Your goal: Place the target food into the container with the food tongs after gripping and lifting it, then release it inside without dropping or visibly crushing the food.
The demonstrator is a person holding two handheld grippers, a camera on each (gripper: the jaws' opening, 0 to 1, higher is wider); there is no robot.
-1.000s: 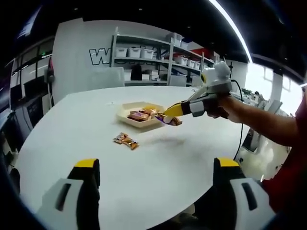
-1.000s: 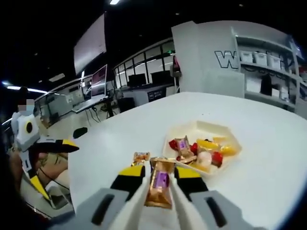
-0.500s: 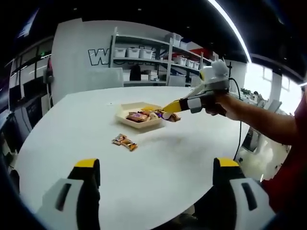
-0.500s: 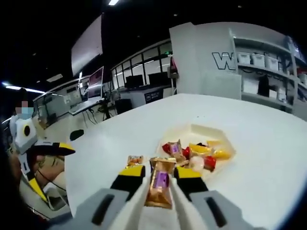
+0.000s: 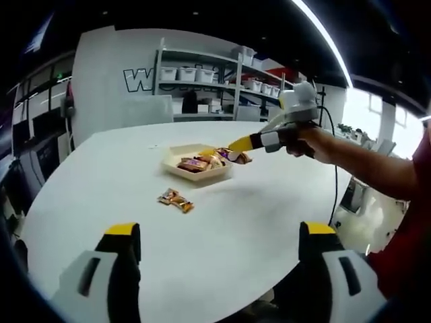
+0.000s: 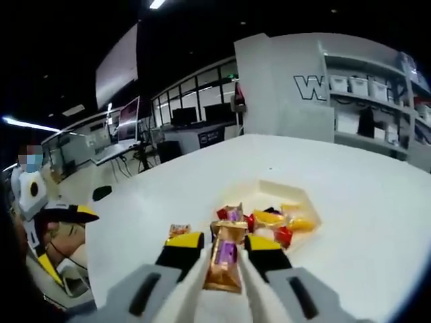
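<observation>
One wrapped snack [image 6: 224,261], lengthwise along right tool [image 6: 225,243]

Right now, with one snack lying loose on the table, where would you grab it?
Grip the wrapped snack across its narrow middle, coming straight down from above. It lies flat on the white table, apart from the tray, so nothing blocks either long side.

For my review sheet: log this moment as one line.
right gripper: shut on wrapped snack bar | above tray | left gripper: open, idle | loose snack: on table
</observation>
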